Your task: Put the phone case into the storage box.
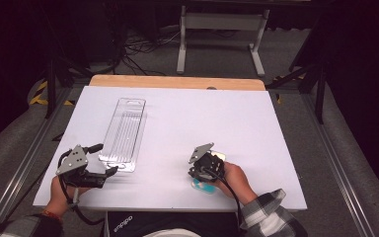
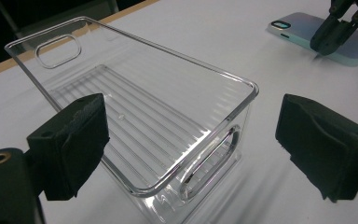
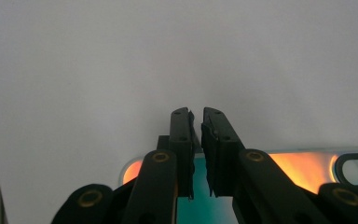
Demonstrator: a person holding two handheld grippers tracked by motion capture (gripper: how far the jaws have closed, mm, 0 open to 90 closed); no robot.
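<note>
A white worktop (image 1: 217, 123) on a wood-edged table stands in a dark room, with cables and a grey stand's feet on the floor beyond its far edge. A clear plastic bin (image 1: 124, 133) lies lengthwise in the worktop's left half, its near end close to the left gripper (image 1: 109, 160), which is held by the near left corner with its jaws spread wide, one to each side of the bin's near corner and touching nothing. The right gripper (image 1: 197, 178) is near the middle of the near edge, tipped down over a phone (image 1: 205, 186) in a pale teal case; its jaws stand almost together, a thin slit between them, nothing gripped, the phone lying flat beneath them. Bare white surface stretches across the centre, the far right corner and the right edge.
</note>
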